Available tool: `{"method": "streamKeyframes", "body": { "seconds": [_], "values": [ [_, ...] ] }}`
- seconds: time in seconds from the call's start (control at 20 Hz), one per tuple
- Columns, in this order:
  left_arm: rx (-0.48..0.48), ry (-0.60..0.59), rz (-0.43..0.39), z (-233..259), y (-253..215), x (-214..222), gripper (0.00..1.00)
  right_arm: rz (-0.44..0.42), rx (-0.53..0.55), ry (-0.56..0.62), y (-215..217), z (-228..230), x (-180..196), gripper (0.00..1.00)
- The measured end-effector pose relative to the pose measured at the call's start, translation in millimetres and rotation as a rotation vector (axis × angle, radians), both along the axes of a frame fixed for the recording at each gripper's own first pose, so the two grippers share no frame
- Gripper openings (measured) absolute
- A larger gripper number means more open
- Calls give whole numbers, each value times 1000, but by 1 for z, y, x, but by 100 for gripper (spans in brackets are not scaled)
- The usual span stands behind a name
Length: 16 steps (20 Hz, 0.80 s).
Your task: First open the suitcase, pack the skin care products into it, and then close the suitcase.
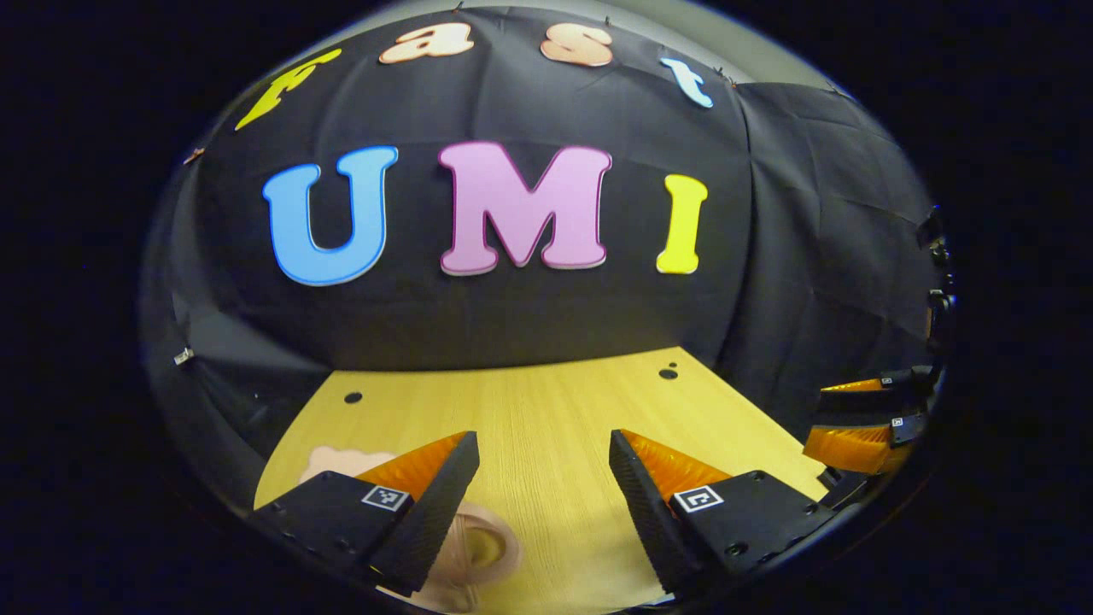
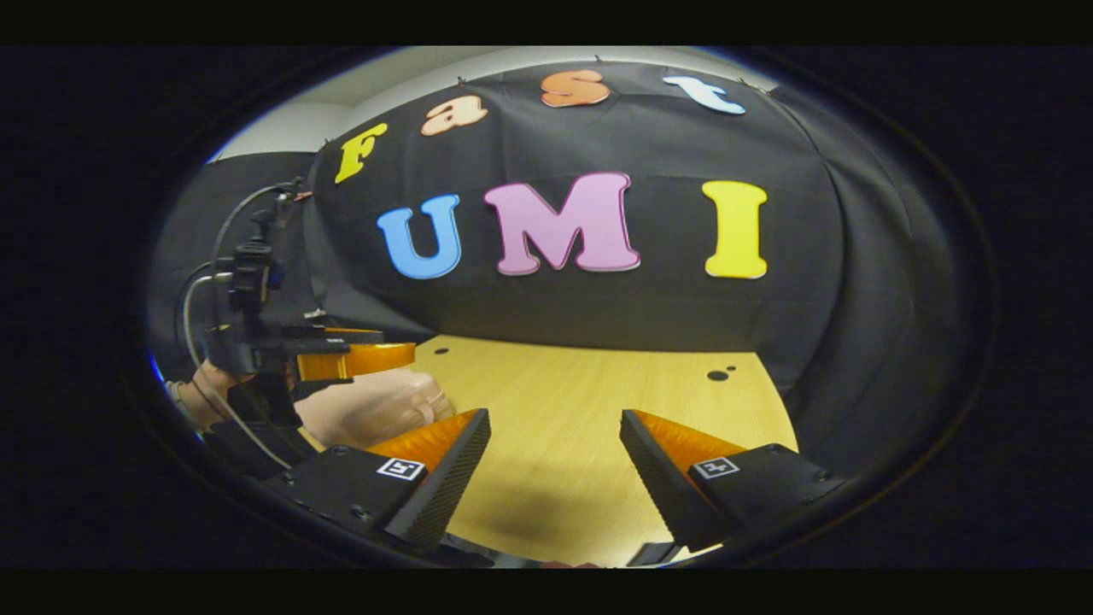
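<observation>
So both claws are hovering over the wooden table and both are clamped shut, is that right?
Not quite. Both claws are over the wooden table, but they are open, not shut. The left gripper view shows the left claw with a wide gap between its fingers, and the right gripper view shows the same for the right claw. Neither holds anything.

A pale wooden table (image 1: 546, 427) with dark round holes; a pinkish object (image 1: 478, 551) lies below the tool's left finger.
</observation>
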<state>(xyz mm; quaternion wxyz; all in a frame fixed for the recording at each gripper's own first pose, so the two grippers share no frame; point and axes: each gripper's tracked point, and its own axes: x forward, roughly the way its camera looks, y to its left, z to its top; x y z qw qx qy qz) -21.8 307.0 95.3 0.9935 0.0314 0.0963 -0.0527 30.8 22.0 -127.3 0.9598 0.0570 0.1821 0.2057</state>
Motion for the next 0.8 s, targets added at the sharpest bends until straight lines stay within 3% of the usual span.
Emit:
{"method": "streamKeyframes", "body": {
  "seconds": [0.15, 0.25, 0.4, 0.6, 0.65, 0.8],
  "values": [
    [21, -141, -20, 61, -1, -13, 95, -75, 16, -101, 9, 50, 18, 97],
    [63, -248, 29, 105, 14, -19, 94, -133, 2, -182, 7, 83, 28, 97],
    [86, -344, 71, 135, 26, -48, 94, -196, -32, -282, 11, 119, 35, 97],
    [55, -288, 23, 128, 20, -45, 94, -225, -43, -339, 21, 143, 34, 98],
    [61, -278, 23, 123, 20, -41, 95, -226, -50, -346, 23, 144, 33, 92],
    [33, -251, 8, 112, 15, -42, 95, -239, -91, -365, 22, 144, 31, 92]
  ]
}}
